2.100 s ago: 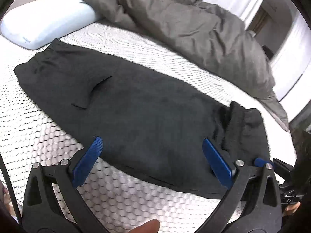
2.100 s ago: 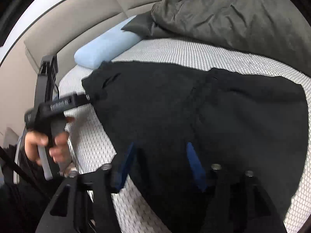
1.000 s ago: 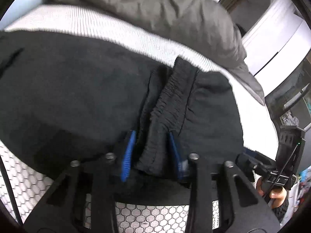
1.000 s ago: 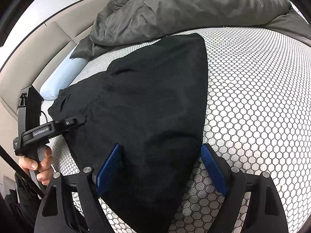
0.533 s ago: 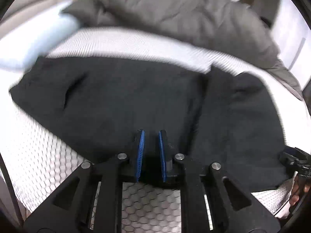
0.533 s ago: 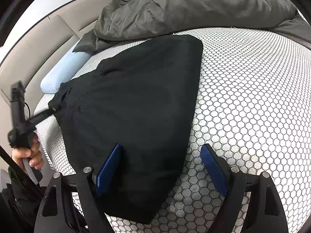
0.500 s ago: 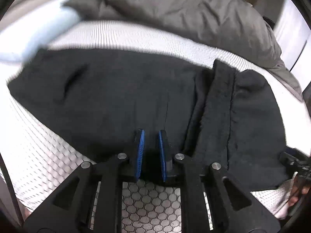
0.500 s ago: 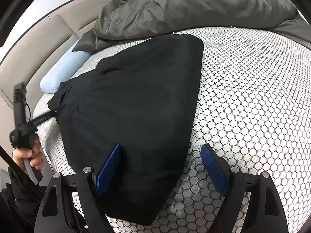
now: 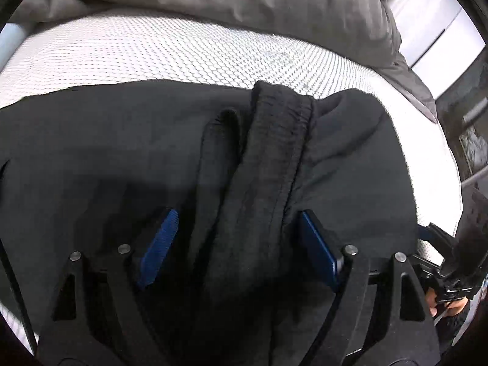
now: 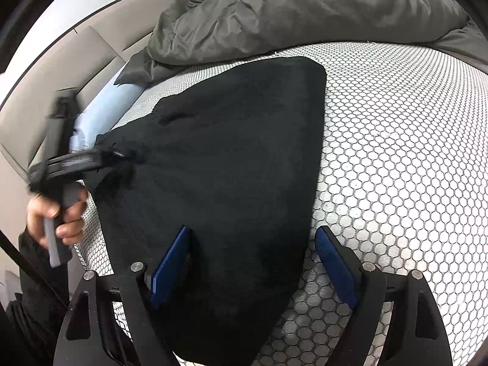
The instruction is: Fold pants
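Observation:
The black pants [image 9: 91,152] lie folded on the bed, with their gathered elastic band [image 9: 274,152] running up the middle of the left wrist view. My left gripper [image 9: 238,247] hovers low over that band. Its jaws are opening, the band lies between the blue pads, and the pads do not press on it. In the right wrist view the pants [image 10: 228,152] form a dark wedge. My right gripper [image 10: 253,267] stands open astride their near edge, gripping nothing. The left gripper [image 10: 76,164] shows blurred at the pants' far left end, held by a hand [image 10: 58,216].
A rumpled grey duvet [image 10: 305,9] is heaped along the back of the bed. A light blue pillow [image 10: 103,113] lies by the beige headboard [image 10: 61,70]. The white honeycomb mattress cover [image 10: 396,152] stretches to the right of the pants.
My left gripper went from nearly shut to wide and moved in low over the elastic band. The right gripper has stayed where it was, still open.

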Demonstrator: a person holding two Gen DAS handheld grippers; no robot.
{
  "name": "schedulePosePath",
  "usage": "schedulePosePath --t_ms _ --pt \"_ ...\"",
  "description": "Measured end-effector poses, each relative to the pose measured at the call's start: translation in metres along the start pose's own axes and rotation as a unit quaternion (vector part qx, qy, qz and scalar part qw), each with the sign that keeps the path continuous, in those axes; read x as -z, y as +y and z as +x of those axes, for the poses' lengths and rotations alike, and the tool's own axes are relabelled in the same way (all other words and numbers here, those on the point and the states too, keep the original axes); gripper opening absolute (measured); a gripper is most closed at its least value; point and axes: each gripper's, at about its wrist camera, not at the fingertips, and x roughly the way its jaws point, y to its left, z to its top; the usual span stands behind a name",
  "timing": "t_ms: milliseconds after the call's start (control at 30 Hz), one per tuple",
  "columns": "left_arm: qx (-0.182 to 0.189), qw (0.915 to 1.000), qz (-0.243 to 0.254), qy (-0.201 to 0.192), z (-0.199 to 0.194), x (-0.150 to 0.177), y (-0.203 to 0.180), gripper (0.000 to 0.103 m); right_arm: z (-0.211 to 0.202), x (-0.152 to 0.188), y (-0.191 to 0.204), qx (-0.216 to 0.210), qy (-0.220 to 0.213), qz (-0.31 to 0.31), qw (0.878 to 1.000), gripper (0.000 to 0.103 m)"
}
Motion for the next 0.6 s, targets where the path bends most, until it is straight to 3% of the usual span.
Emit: schedulePosePath --t_ms 100,200,267,300,600 --pt "0.018 0.9997 -0.014 -0.005 0.000 -0.004 0.004 0.077 0.000 0.002 -0.007 0.001 0.006 0.005 1.000 0.085" --pt "0.043 0.9984 -0.033 -0.018 -0.001 -0.004 0.007 0.049 -0.001 0.001 -0.008 0.000 0.011 0.003 1.000 0.085" --pt "0.033 0.9985 -0.031 -0.032 -0.004 -0.004 0.005 0.038 -0.001 0.001 -0.007 0.004 0.012 -0.001 1.000 0.086" --pt "0.023 0.9984 -0.025 -0.046 -0.010 -0.002 0.003 0.019 -0.001 0.001 -0.006 0.004 0.014 -0.002 1.000 0.086" --pt "0.010 0.9949 -0.021 -0.098 -0.035 0.013 0.003 0.012 0.001 0.004 -0.003 0.006 0.017 -0.019 1.000 0.086"
